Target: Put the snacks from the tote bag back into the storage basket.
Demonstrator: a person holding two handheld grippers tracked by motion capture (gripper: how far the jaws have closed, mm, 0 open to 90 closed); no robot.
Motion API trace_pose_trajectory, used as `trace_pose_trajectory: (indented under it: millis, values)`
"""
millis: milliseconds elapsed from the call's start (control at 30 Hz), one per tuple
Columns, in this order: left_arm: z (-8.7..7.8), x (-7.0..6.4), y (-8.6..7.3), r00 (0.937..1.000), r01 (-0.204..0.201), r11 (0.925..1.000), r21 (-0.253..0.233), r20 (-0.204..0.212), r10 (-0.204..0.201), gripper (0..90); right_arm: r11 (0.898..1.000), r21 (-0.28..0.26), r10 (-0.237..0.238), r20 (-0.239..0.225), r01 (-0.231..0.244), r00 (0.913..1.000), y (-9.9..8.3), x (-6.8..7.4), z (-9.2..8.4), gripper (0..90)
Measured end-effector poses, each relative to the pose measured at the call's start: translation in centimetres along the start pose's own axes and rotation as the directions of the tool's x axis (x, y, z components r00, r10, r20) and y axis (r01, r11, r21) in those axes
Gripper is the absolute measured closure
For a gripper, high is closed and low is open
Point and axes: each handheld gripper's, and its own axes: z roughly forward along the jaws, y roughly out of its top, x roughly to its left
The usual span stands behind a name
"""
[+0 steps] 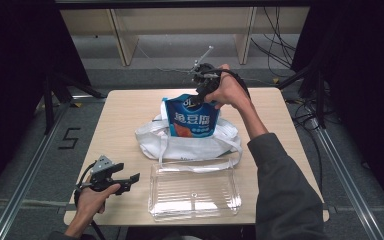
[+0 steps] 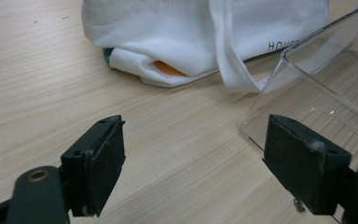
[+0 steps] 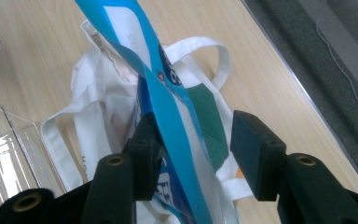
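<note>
The blue snack packet (image 1: 190, 116) is seen standing upright in the mouth of the white tote bag (image 1: 190, 142) at the middle of the table (image 1: 125, 107), its top edge set between the jaws of the right gripper (image 1: 203, 86); one pad appears to touch it while the other stands clear, so a firm pinch cannot be confirmed. The packet is judged only partly lifted out, with its transfer yet to be made, probably into the clear plastic tray (image 1: 194, 191) lying empty at the near edge. The left gripper (image 1: 130, 179) is held spread and idle near the left, just beside the tray.
</note>
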Motion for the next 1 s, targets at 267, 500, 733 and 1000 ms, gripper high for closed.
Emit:
trace_pose_trajectory:
  millis: [267, 500, 733, 1000]
  values:
    - [0.0, 0.0, -0.1, 1.0, 0.003, 1.0, 0.0, -0.002, -0.003, 20.0, 0.999, 0.038, -0.023, -0.008, 0.023, 0.9997, 0.3, -0.2, 0.7, 66.4]
    - [0.0, 0.1, 0.0, 1.0, -0.008, 0.9999, 0.006, 0.0, 0.008, 20.0, 0.997, 0.057, -0.057, -0.015, 0.057, 0.9983, 1.1, 0.2, 1.1, 80.0]
    - [0.0, 0.0, -0.1, 1.0, -0.003, 0.9999, 0.01, -0.003, 0.003, 20.0, 0.988, 0.089, -0.121, -0.018, 0.122, 0.9925, 1.5, 0.3, 1.3, 90.0]
    - [0.0, 0.1, -0.1, 0.9999, -0.008, 0.9998, 0.015, -0.006, 0.009, 20.2, 0.979, 0.146, -0.138, -0.02, 0.14, 0.9902, 1.9, 0.6, 1.1, 90.0]
